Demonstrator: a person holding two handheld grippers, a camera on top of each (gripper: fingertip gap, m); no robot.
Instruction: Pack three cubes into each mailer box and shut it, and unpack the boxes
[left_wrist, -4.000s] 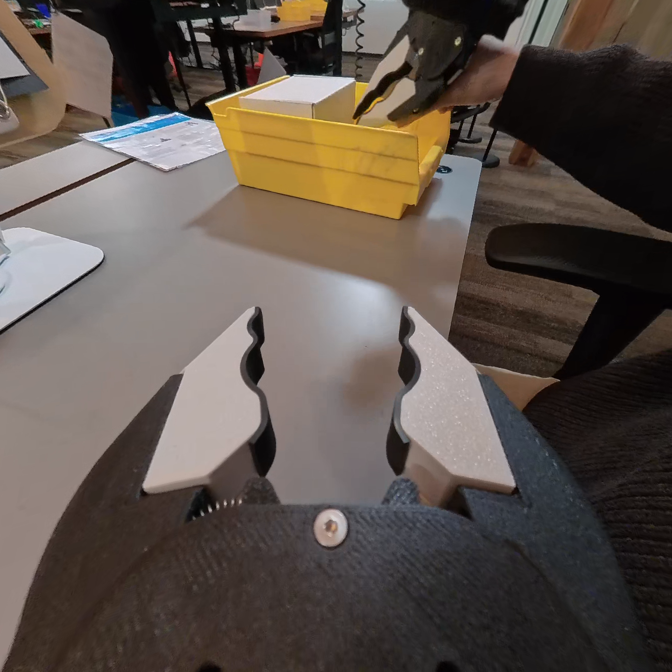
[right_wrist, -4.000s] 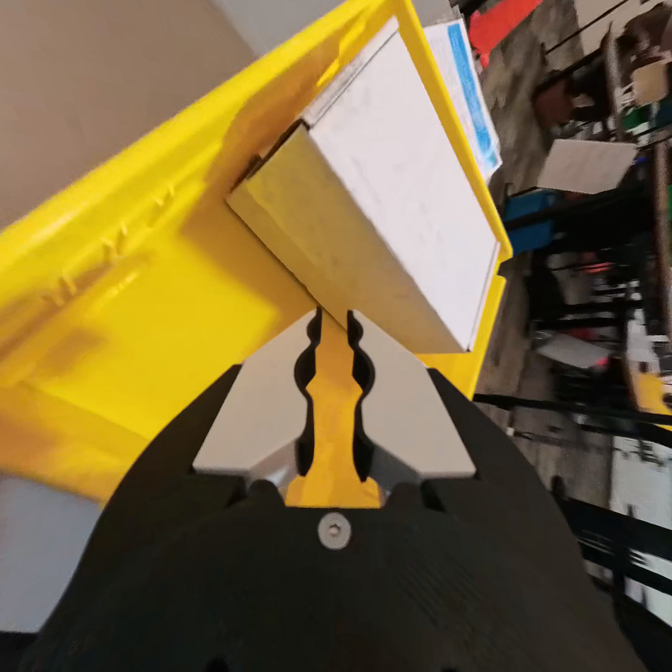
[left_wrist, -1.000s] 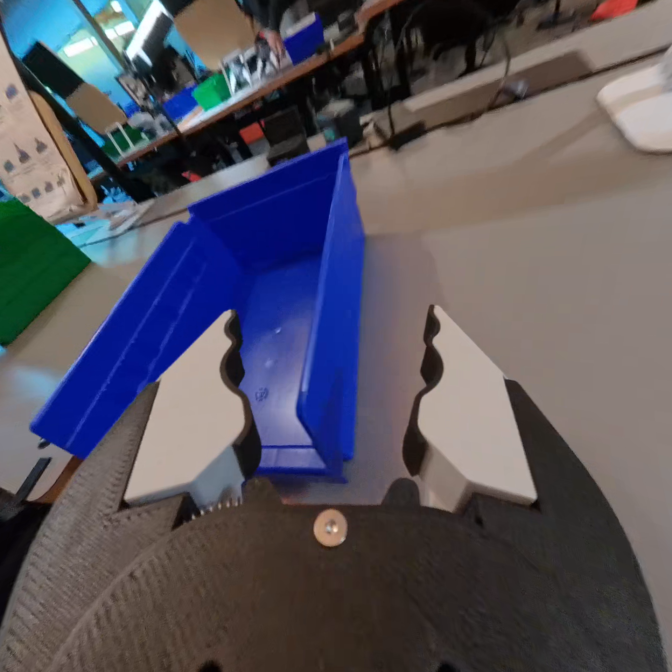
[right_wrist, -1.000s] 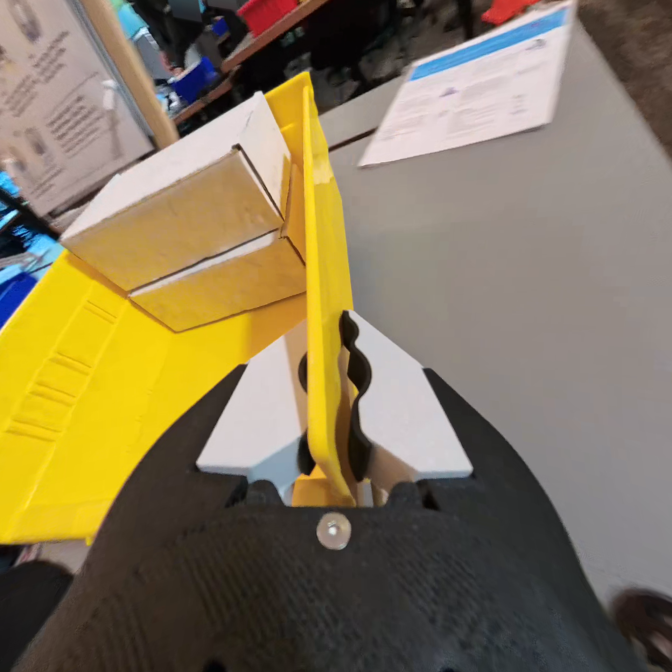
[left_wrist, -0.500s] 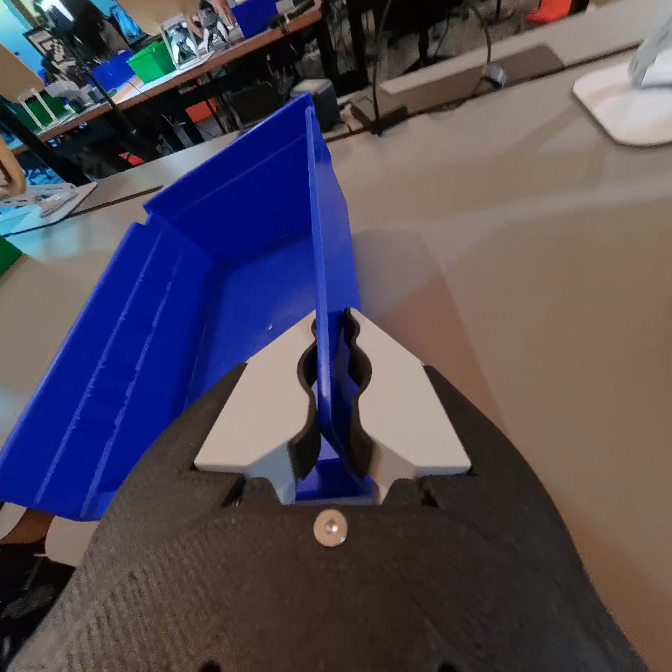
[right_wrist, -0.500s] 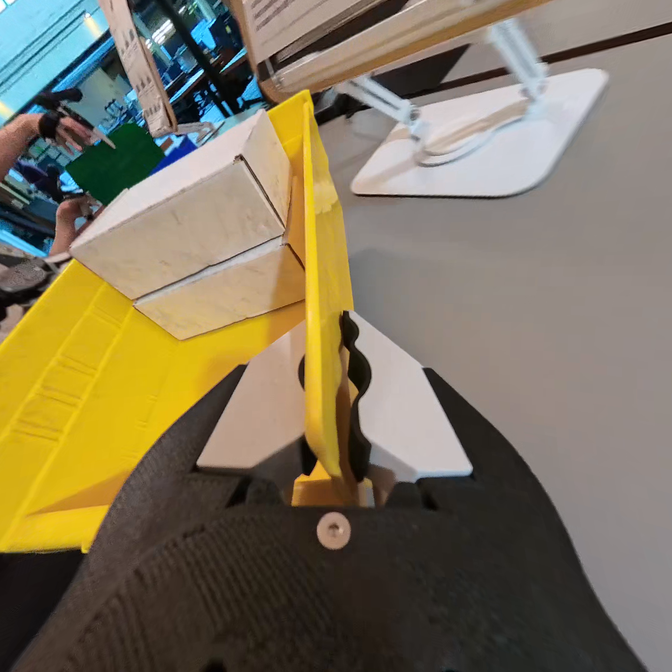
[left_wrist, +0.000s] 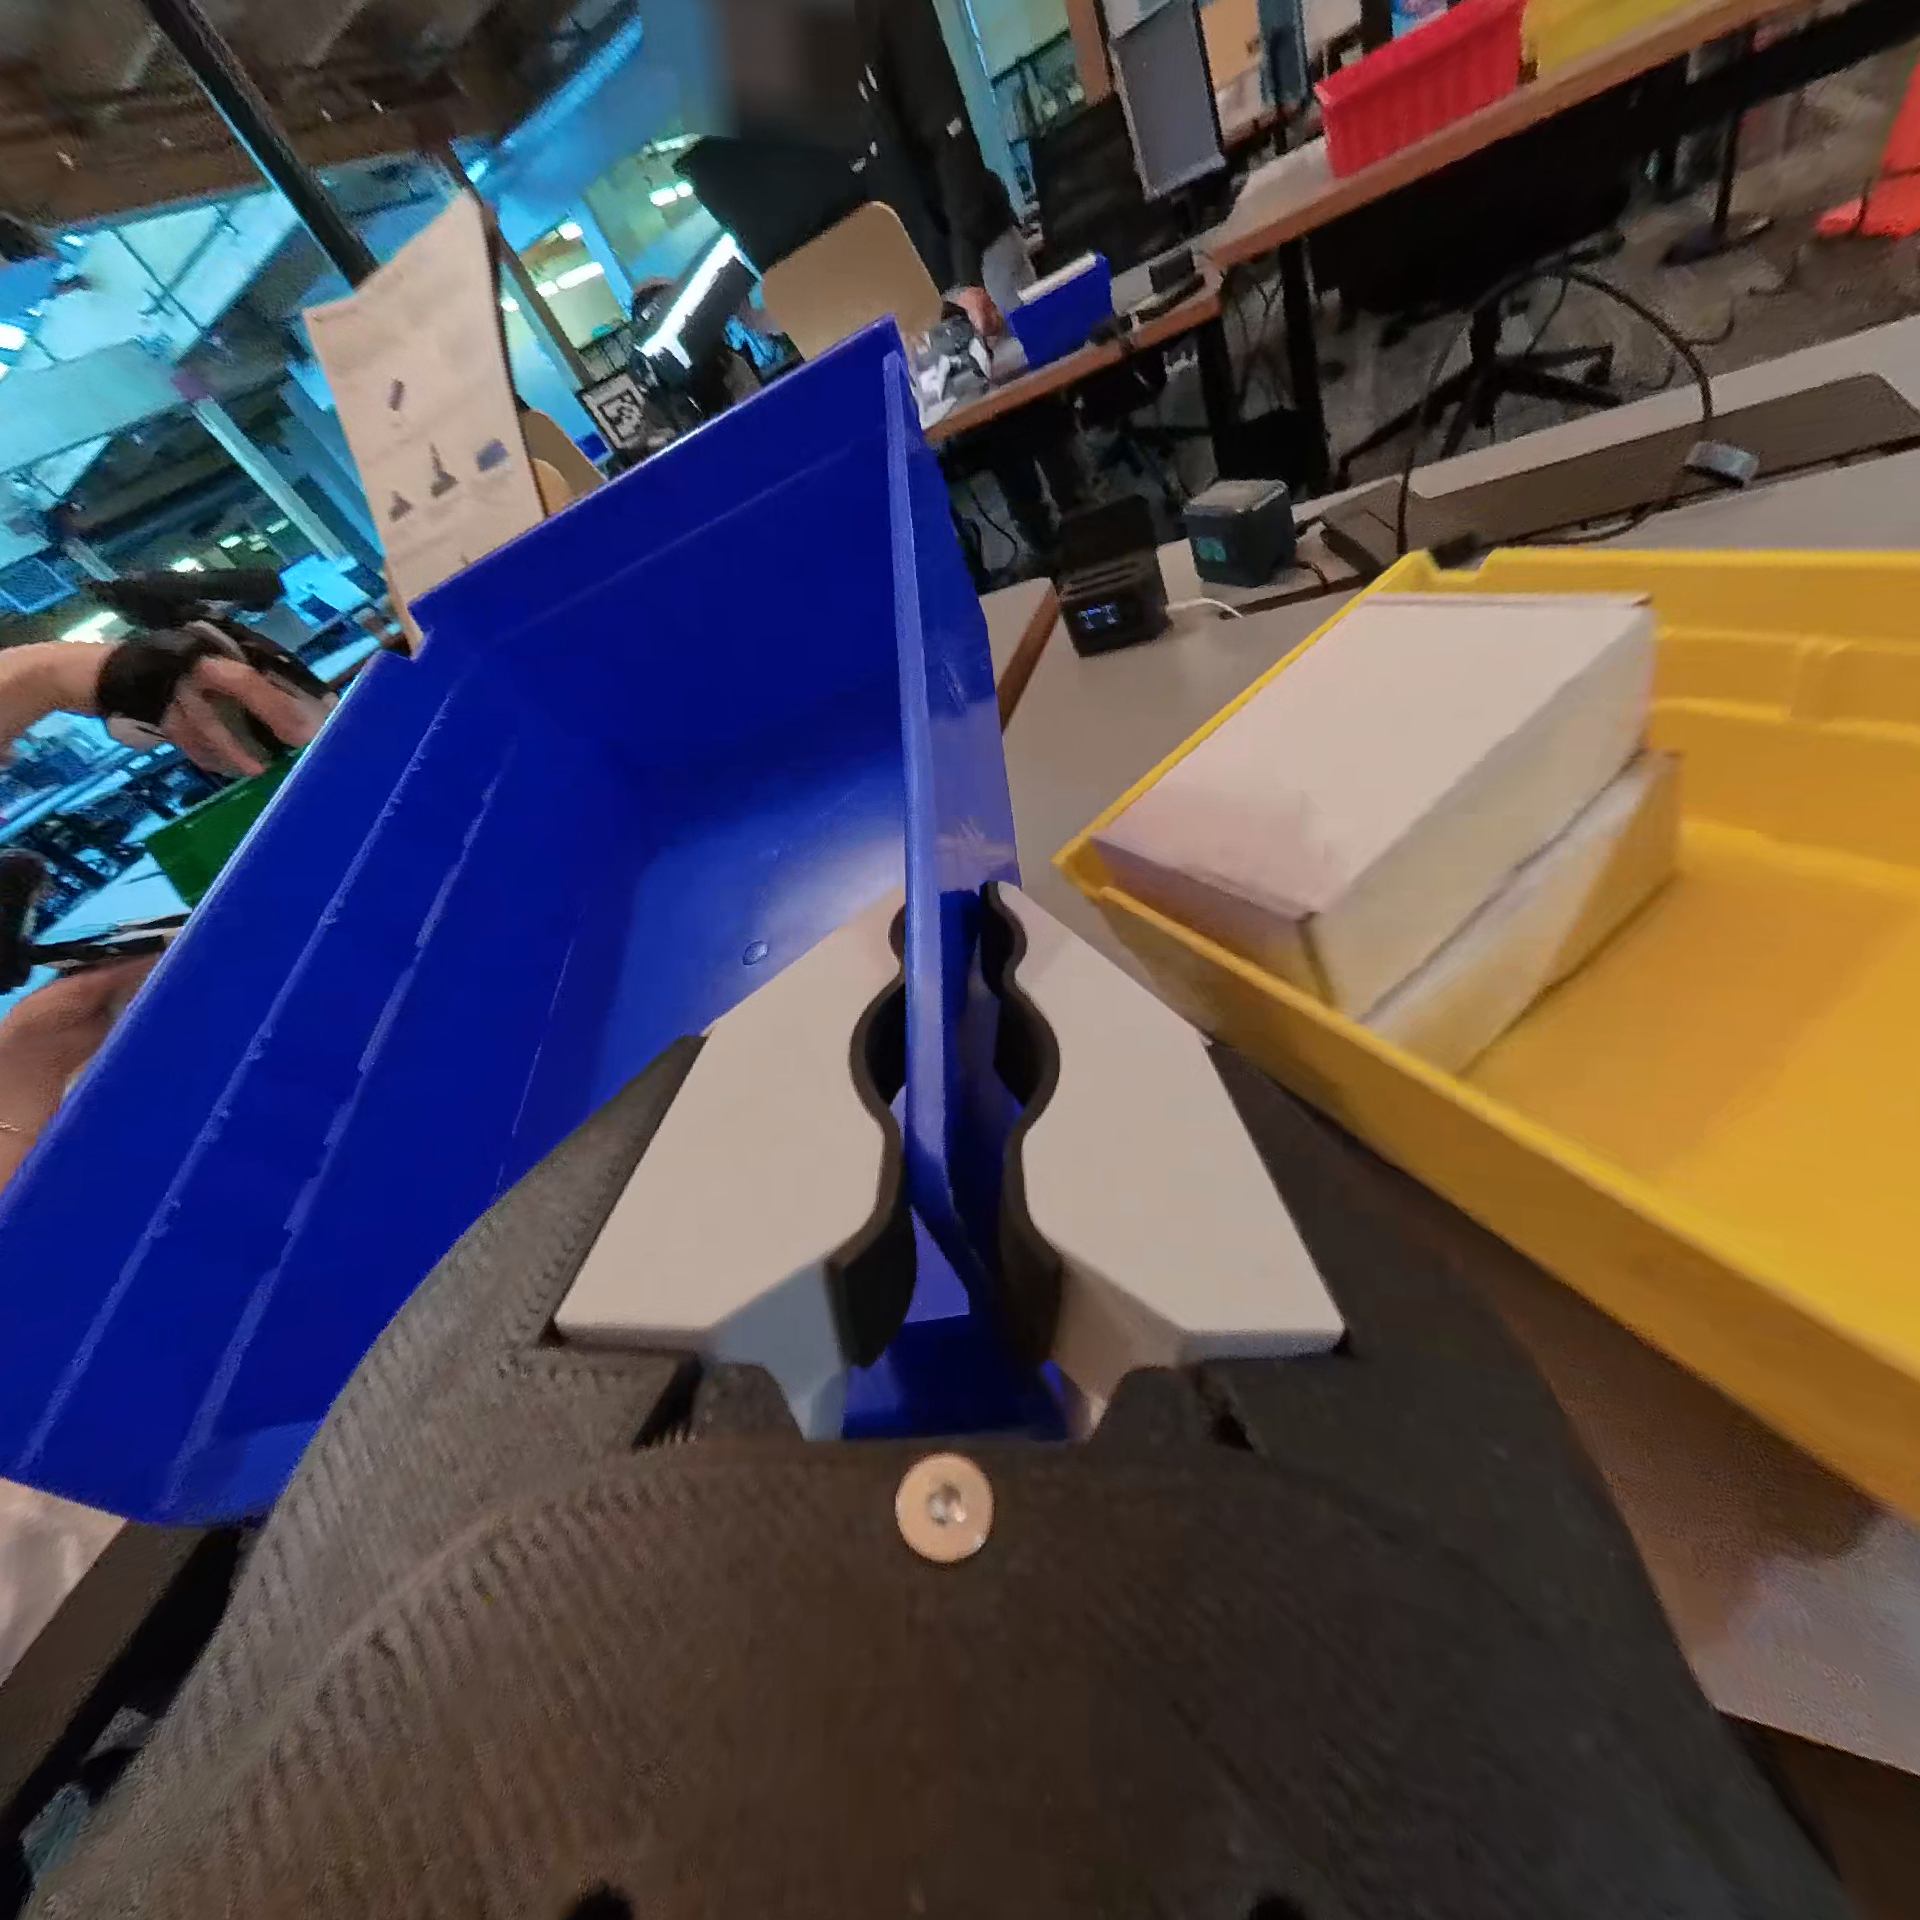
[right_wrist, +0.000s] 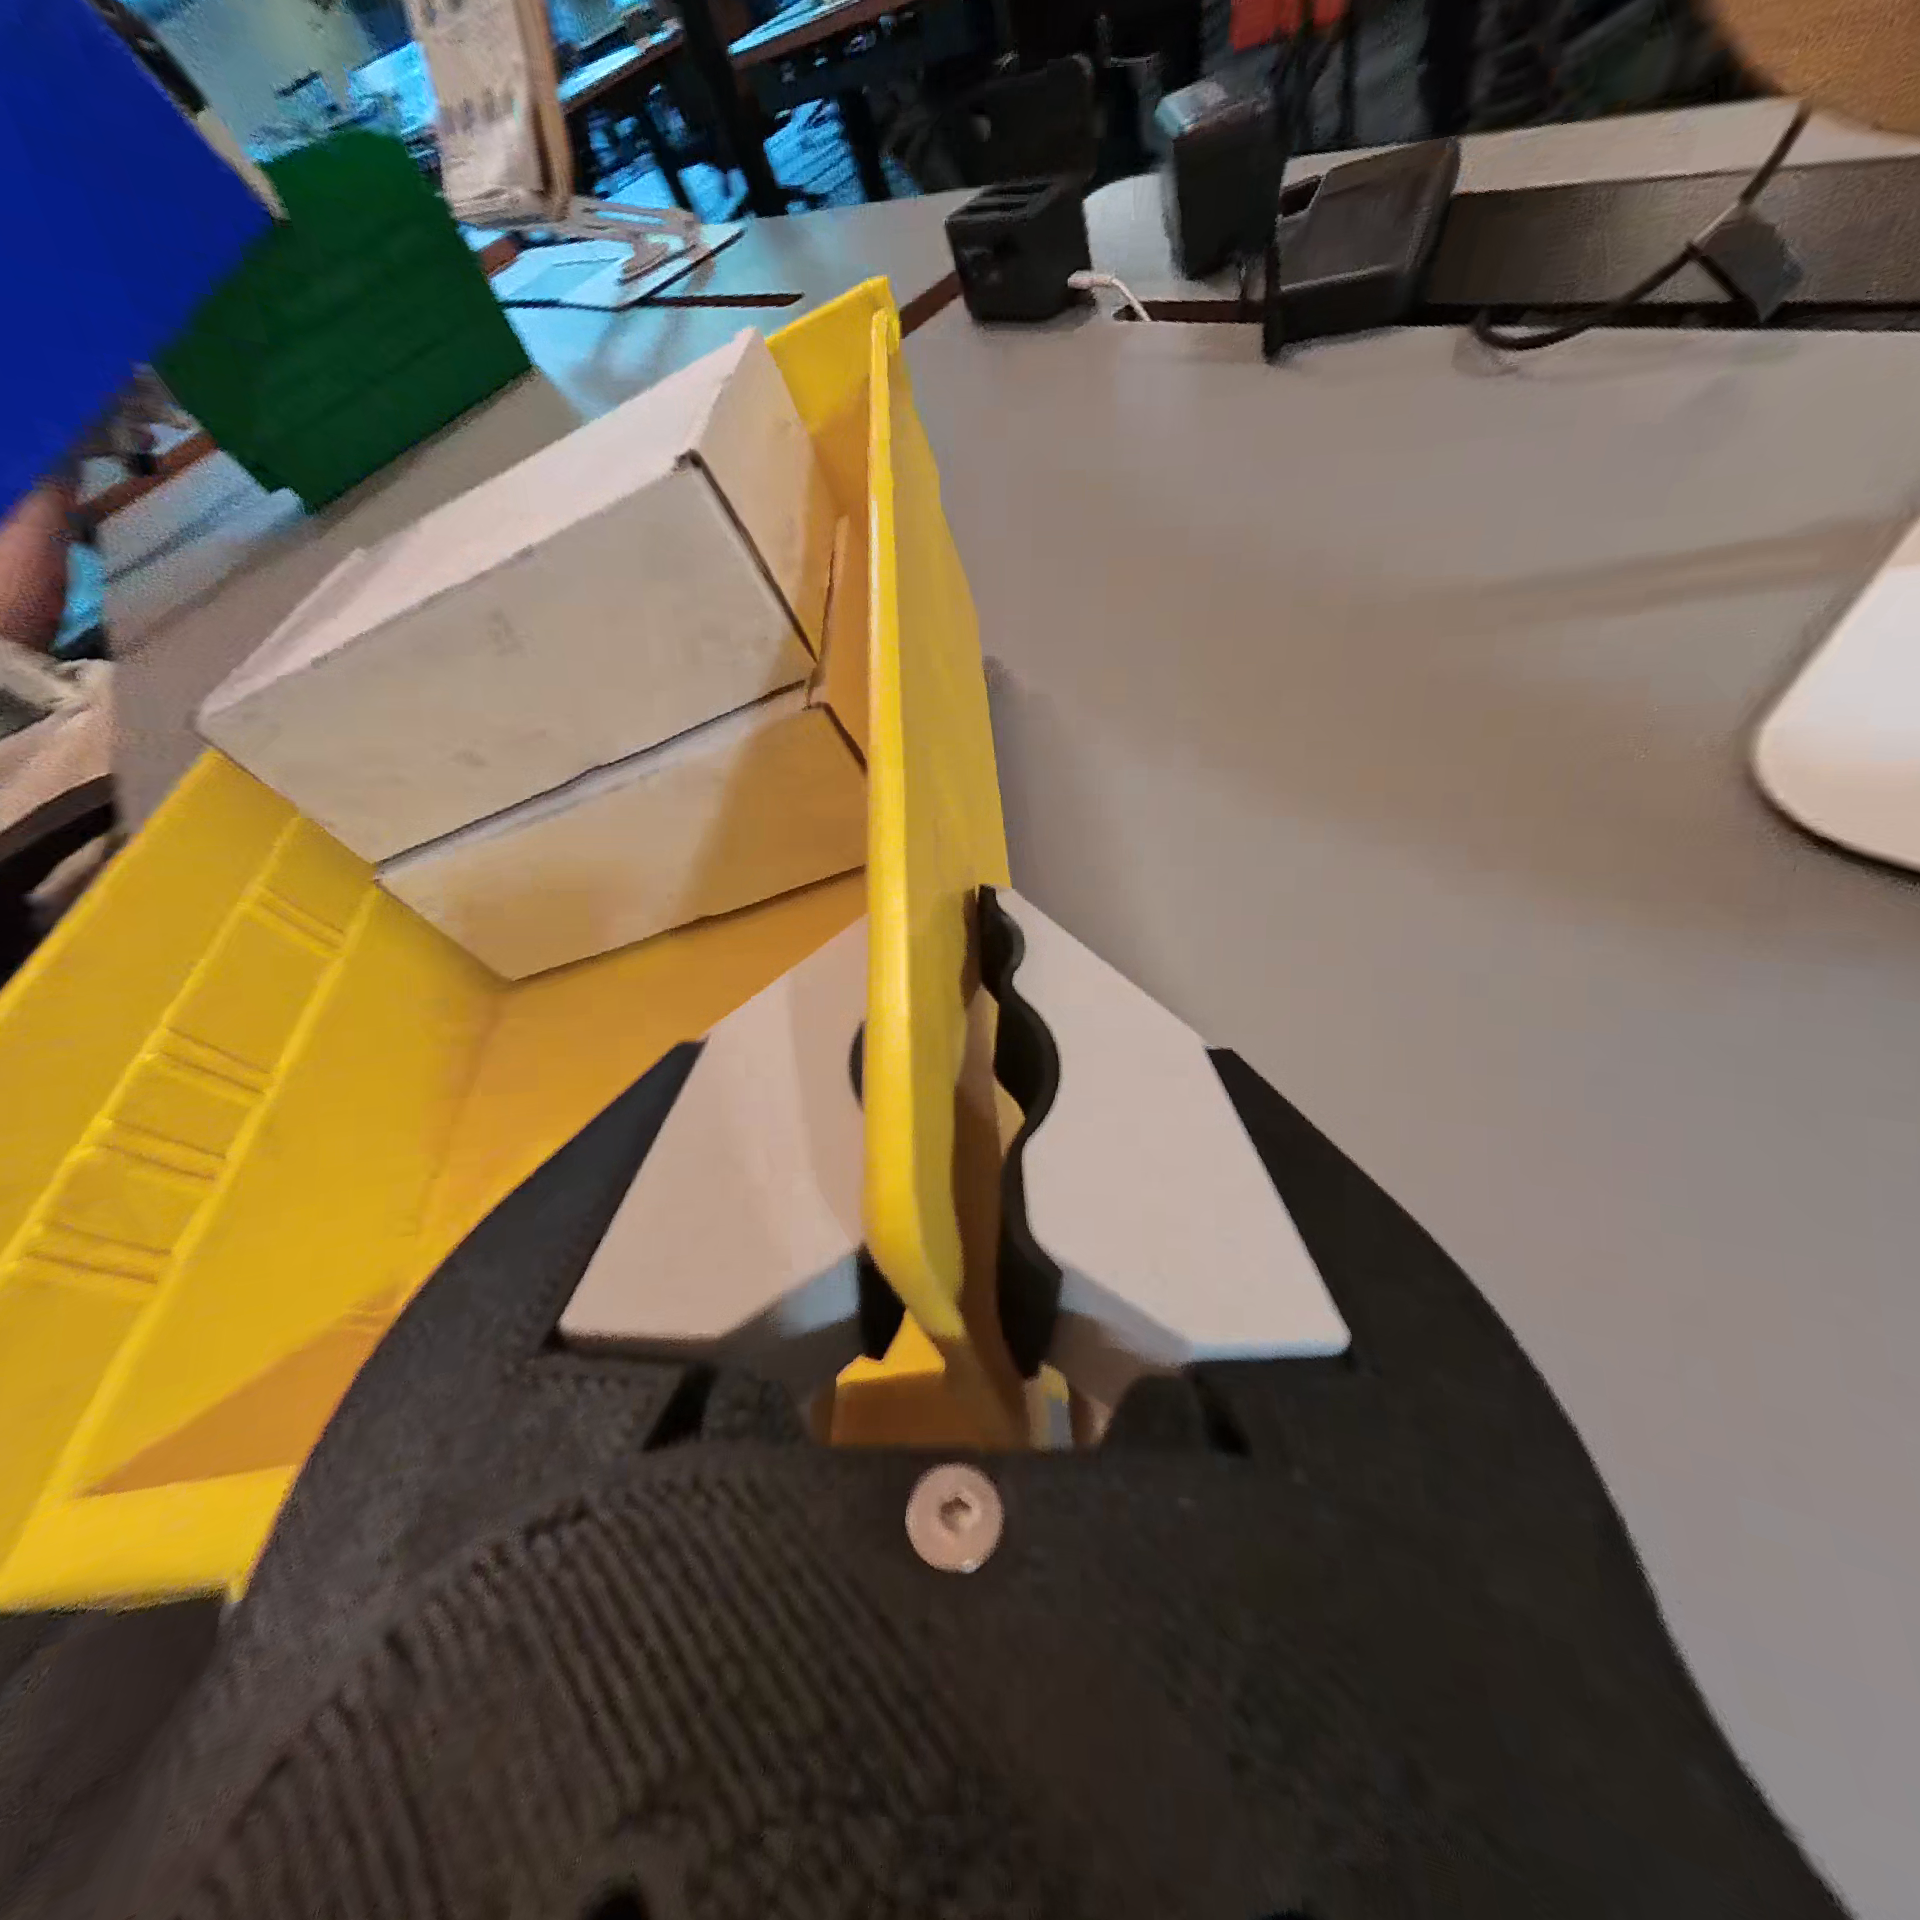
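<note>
Two white mailer boxes (right_wrist: 520, 665) lay stacked, one on the other, both shut, inside one yellow bin (right_wrist: 260, 1091), pressed against its far corner ahead and to the left of the right gripper (right_wrist: 940, 1091). That gripper was clamped narrow on the bin's right side wall, one finger within and one without. No cubes could be seen.

One blue bin (left_wrist: 468, 935), nothing visible inside, was pinched the same way by the left gripper (left_wrist: 951, 1091), shut on its right wall. From the left gripper the yellow bin (left_wrist: 1662, 1091) sat just to the right, with the two boxes (left_wrist: 1382, 790) in it.

Grey table (right_wrist: 1351, 727) stretched to the right of the right gripper; one white rounded base (right_wrist: 1849, 748) at its far right edge. Two small black devices (left_wrist: 1112, 603) stood ahead, beyond both bins. One green bin (right_wrist: 343, 312) farther off to the left.
</note>
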